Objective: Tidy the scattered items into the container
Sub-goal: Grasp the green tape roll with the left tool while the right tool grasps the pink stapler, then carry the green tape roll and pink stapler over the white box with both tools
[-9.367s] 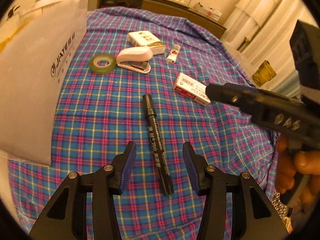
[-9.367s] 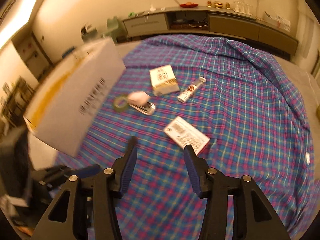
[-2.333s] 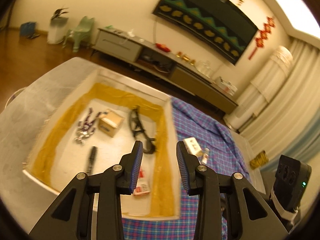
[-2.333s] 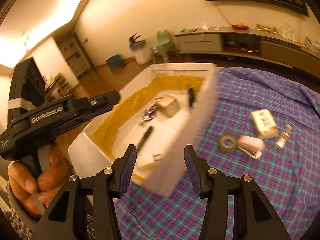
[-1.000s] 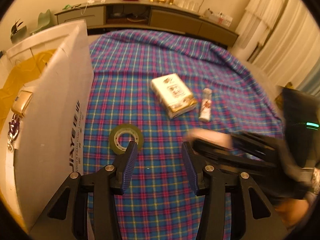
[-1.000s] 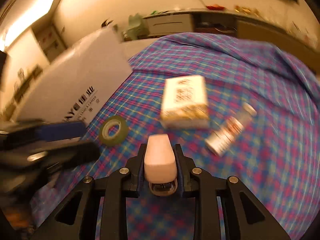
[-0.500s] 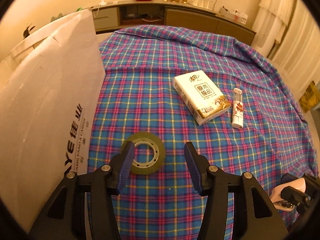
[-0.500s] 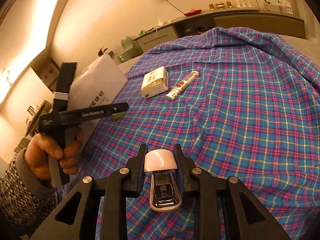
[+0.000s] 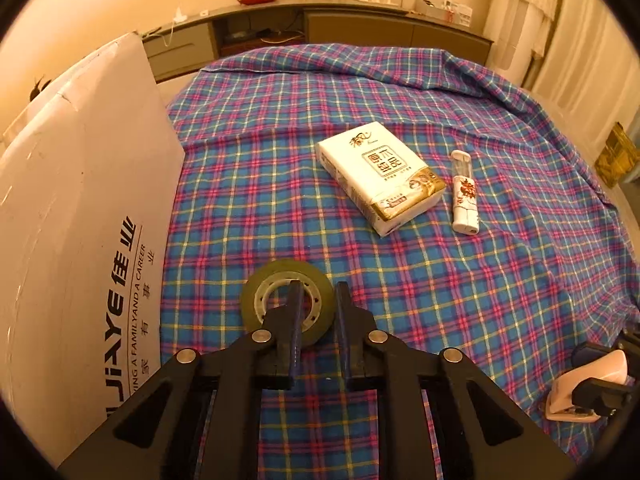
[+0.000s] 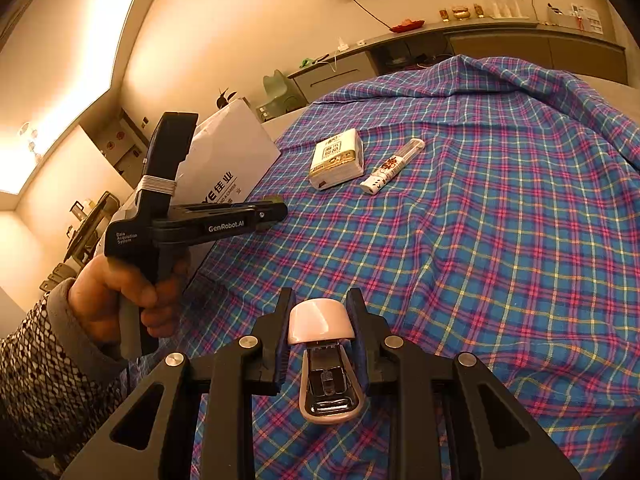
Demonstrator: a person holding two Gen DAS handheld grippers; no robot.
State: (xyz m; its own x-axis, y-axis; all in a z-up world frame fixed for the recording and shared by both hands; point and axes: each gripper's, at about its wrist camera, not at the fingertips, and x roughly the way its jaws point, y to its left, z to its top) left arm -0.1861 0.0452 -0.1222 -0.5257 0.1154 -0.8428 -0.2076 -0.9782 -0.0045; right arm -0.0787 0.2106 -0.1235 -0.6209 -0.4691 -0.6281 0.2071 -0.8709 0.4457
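Left tool (image 9: 318, 292) now pinching tape roll (image 9: 262, 280), plaid cloth (image 9: 440, 280), sideboard (image 9: 320, 20)

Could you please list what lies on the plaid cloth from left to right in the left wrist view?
White cardboard box → roll of tape → tissue pack → small white tube → pink stapler.

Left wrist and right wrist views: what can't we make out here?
- Inside of the white box: both views show only its outer wall.
- Tape roll, left wrist view: near part hidden behind the left gripper fingers; one finger sits in its hole, one outside the rim.
- Tape roll, right wrist view: hidden behind the left gripper's body.
- Stapler, left wrist view: at the frame edge, partly covered by the right gripper.
- Tissue pack: small print illegible.
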